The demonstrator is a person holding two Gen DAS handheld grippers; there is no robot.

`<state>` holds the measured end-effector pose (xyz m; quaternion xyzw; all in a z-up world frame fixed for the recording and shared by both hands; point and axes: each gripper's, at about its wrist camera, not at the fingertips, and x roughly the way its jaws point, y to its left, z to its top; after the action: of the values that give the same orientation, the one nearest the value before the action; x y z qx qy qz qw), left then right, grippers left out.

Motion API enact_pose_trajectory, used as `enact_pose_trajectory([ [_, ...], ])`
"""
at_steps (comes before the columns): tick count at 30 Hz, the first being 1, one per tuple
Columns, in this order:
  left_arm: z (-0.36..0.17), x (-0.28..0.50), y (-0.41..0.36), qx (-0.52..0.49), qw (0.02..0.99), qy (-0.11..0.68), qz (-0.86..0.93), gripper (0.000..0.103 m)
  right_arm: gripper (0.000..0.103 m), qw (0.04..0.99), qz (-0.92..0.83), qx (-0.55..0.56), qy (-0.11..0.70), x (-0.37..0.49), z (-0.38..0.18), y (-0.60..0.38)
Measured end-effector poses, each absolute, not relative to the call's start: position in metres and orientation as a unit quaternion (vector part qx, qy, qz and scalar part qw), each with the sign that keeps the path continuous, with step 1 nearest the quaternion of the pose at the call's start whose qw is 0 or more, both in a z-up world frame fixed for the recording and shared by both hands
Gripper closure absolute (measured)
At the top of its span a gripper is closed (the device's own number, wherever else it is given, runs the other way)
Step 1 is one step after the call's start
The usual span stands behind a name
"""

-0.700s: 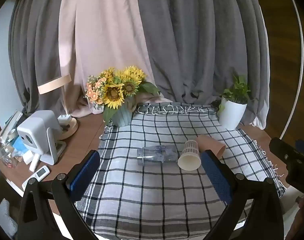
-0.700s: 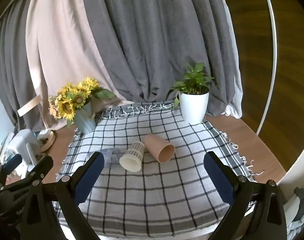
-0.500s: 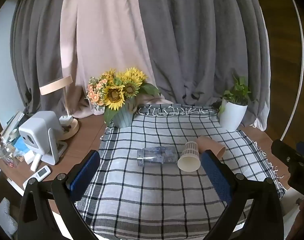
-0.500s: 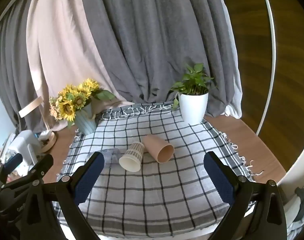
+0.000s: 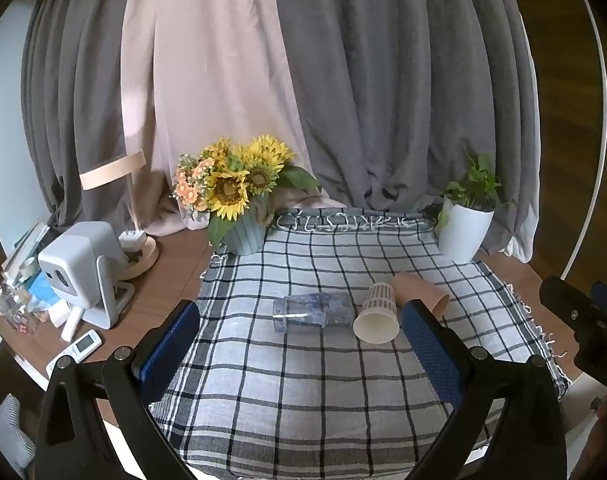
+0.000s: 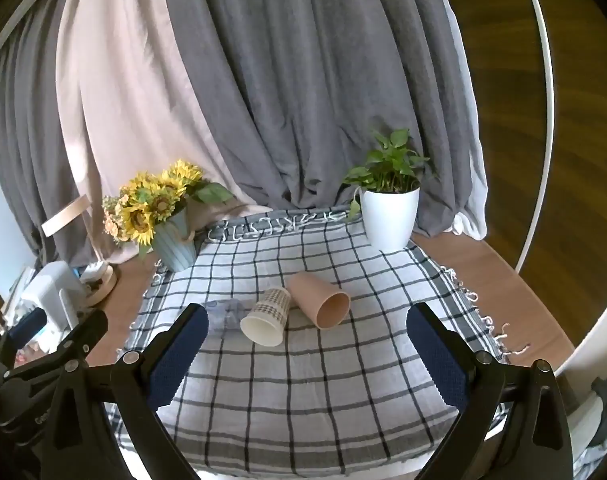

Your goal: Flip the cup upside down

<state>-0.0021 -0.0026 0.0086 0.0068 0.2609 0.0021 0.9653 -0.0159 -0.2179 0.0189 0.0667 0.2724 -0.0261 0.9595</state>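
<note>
— Where are our grippers?
— Left gripper [image 5: 299, 344] and right gripper [image 6: 307, 344] hover low over the cloth [image 6: 323, 400], both spread wide, empty.
— The cups?
— White cup [image 6: 268, 316], tan cup [image 6: 321, 300], clear cup [image 5: 313, 309] lie sideways mid-cloth.

Sunflowers in a blue ribbed vase [image 5: 245, 234] and a white potted plant [image 6: 389, 216] are flanking the far edge of a checked tablecloth [image 5: 303, 392], while a white projector [image 5: 81, 268] and remote [image 5: 77, 346] are sitting on the wooden table [image 5: 171, 276] before grey curtains [image 6: 303, 80].
</note>
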Motion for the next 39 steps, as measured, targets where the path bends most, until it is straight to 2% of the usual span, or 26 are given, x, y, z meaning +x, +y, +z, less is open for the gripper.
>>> enact_pose_trajectory([
  [39, 0.0094, 0.0023, -0.0076, 0.004, 0.966, 0.260, 0.001, 0.000, 0.003, 0.960, -0.023, 0.071, 0.271, -0.0156, 0.0125, -0.2195],
])
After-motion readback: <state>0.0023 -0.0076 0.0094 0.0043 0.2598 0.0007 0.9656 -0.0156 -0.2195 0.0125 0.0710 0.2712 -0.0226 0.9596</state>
